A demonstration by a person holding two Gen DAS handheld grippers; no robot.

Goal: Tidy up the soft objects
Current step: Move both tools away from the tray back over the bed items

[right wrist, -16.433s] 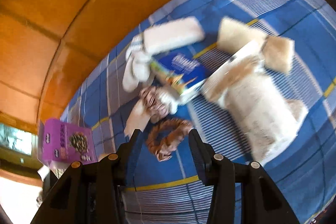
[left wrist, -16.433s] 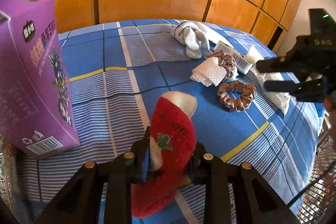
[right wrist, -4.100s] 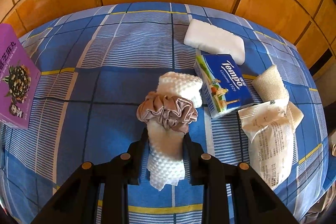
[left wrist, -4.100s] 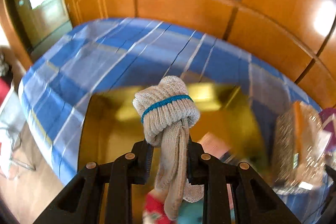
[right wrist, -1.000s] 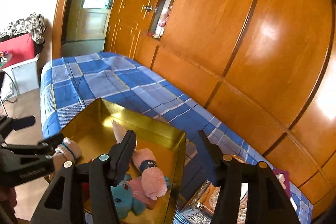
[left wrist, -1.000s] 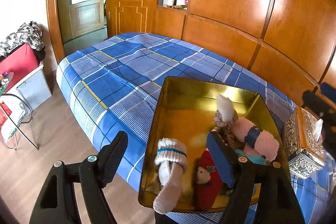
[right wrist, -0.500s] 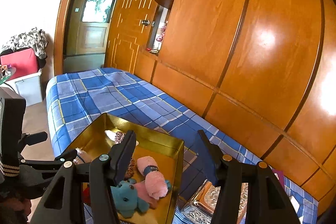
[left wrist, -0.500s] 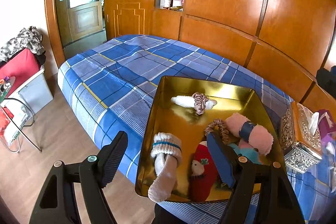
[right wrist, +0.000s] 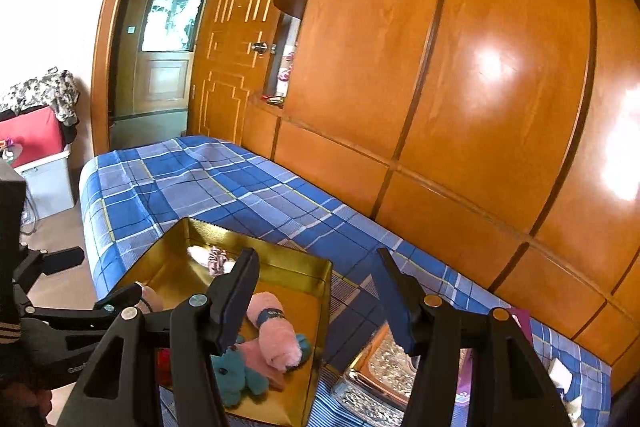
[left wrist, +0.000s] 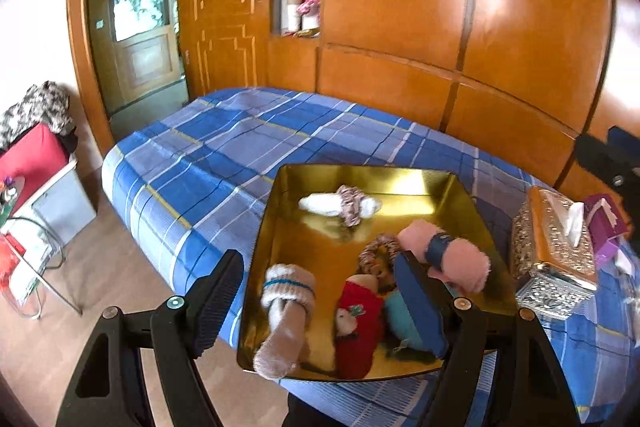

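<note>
A gold tray [left wrist: 304, 239] sits on the blue plaid bed. In it lie a white cloth roll with a scrunchie around it [left wrist: 340, 205], a beige sock [left wrist: 286, 307], a red sock [left wrist: 358, 323], a brown scrunchie [left wrist: 378, 255], a pink roll with a blue band [left wrist: 444, 259] and a teal toy [left wrist: 404, 315]. My left gripper [left wrist: 318, 303] hovers open above the tray's near edge, holding nothing. My right gripper [right wrist: 320, 291] is open and empty too, above the tray's right side [right wrist: 280, 269]. The pink roll [right wrist: 274, 331] and teal toy [right wrist: 236, 375] show below it.
A silver tissue box [left wrist: 556, 255] and a purple box [left wrist: 604, 227] stand right of the tray. Wooden wardrobe panels [right wrist: 460, 87] back the bed. A red box on a plastic bin [left wrist: 36, 171] and bare floor lie to the left.
Both grippers have drawn back and upward from the tray, so more of the room shows. The white roll with the scrunchie has come to rest at the tray's far end.
</note>
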